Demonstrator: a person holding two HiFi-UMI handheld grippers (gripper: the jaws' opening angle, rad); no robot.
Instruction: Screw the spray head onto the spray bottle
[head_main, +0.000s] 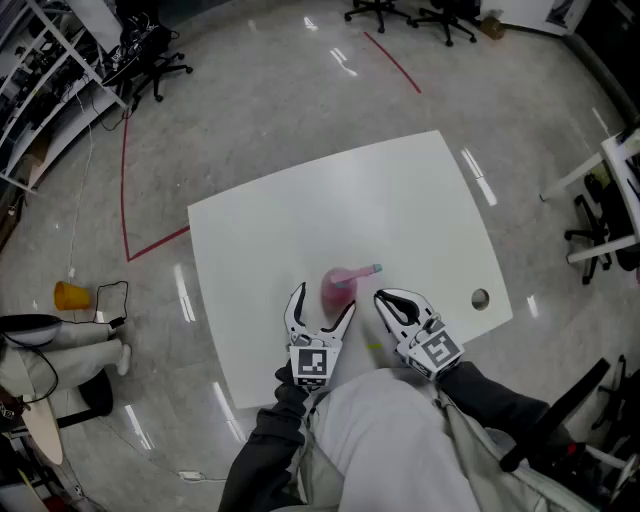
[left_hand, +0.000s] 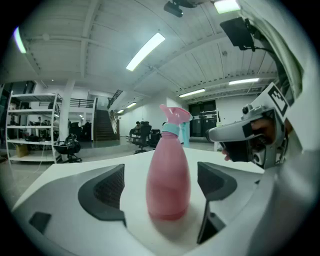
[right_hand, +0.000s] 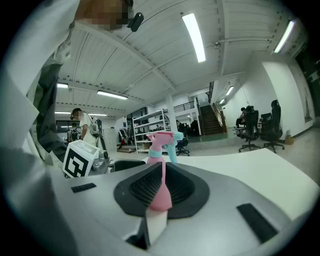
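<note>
A pink spray bottle stands upright on the white table, with its pink and light-blue spray head sitting on its neck. My left gripper is open, and the bottle stands between its two dark pads without touching either. My right gripper is shut and empty, just right of the bottle. In the right gripper view the bottle shows beyond the closed jaws of my right gripper.
A round cable hole sits near the table's right corner. The table's front edge runs just below both grippers. Office chairs and shelving stand on the floor at the left, and a yellow object lies there too.
</note>
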